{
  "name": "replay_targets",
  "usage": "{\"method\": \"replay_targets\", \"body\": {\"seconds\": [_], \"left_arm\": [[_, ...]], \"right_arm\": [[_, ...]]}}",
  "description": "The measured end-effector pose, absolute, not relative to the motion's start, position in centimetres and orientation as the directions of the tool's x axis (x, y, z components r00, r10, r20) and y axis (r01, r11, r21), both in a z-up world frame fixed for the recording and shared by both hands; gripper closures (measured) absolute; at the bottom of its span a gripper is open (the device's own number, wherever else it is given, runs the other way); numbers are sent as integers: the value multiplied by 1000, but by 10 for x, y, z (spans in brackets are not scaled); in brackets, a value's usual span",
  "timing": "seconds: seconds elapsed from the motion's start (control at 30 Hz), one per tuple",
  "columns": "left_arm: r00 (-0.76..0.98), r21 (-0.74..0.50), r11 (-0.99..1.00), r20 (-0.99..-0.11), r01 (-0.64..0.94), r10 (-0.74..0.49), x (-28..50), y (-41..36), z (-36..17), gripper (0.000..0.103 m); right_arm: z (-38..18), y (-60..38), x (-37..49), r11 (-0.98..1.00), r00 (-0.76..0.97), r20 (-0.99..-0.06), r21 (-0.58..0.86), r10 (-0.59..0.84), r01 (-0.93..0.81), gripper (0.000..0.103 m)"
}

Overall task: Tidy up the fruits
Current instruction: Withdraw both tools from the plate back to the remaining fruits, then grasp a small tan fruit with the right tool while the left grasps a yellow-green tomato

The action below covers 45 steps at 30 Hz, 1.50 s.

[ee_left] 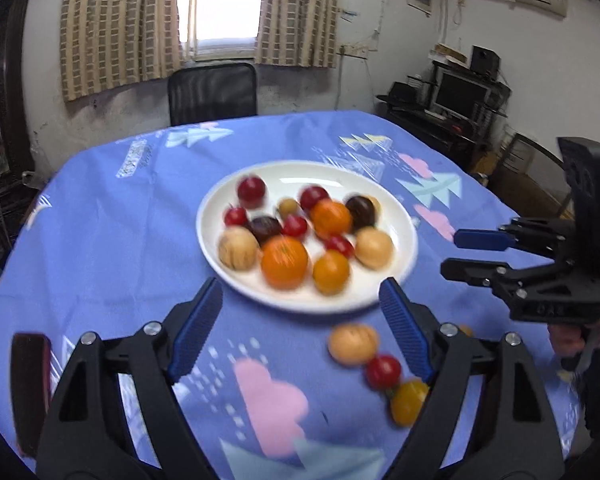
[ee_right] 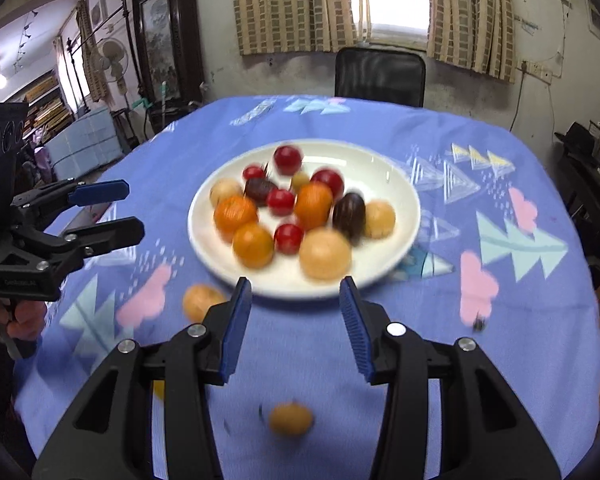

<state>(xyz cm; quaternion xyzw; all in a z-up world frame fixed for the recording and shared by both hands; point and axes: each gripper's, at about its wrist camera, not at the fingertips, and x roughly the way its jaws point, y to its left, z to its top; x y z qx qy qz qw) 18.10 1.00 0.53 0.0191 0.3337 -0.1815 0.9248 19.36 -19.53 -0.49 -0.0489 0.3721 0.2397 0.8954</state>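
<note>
We saw the white plate (ee_left: 404, 240) at frame centre on the blue-clothed desk (ee_left: 100, 240), heaped with oranges, red tomatoes, dark plums and tan fruits. Three loose fruits (ee_left: 353, 344) lay on the cloth below it, lower right. Our left gripper (ee_left: 300, 332) and right gripper (ee_right: 296, 328) hovered with jaws spread wide, empty.

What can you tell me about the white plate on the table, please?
The white plate is a shallow, round, glossy dish, ceramic by its look, lying flat on the blue patterned tablecloth near the table's middle. It holds a loose pile of small fruits: orange, red, tan and dark ones, blurred by motion. Its far side is bare. Neither gripper touches it; a few fruits lie off it, nearer the camera.
</note>
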Motion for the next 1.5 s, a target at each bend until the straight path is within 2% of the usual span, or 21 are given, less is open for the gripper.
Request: {"method": "replay_targets", "body": {"seconds": [0.17,0.23,0.4,0.53,0.7,0.9,1.13,1.5], "left_arm": [[649,-170,882,-619,438,-442,144,3,-25,20],[619,-170,875,-647,454,-446,140,-4,-32,20],[620,-144,860,-636,490,-460,131,-12,-34,15],[622,-159,871,-641,465,-449,135,-10,-36,13],[614,-167,878,-657,448,-438,138,-9,-40,12],[613,-131,881,-671,454,-416,136,-13,-42,11],[603,-100,869,-682,484,-414,132,-21,-44,11],[559,-133,821,-672,555,-486,121,-33,-45,12]], "right_arm": [[-35,-205,165,857,545,-716,146,436,-494,57],[-40,-203,158,855,535,-723,149,437,-497,57],[-43,-201,150,848,529,-726,140,438,-511,57],[-55,-202,153,870,513,-767,115,384,-480,57],[-61,-202,152,868,505,-775,112,381,-483,57],[-69,-201,157,881,491,-799,97,346,-463,57],[-70,-205,160,887,495,-796,111,349,-447,73],[-69,-210,162,896,499,-792,130,352,-425,74]]}}
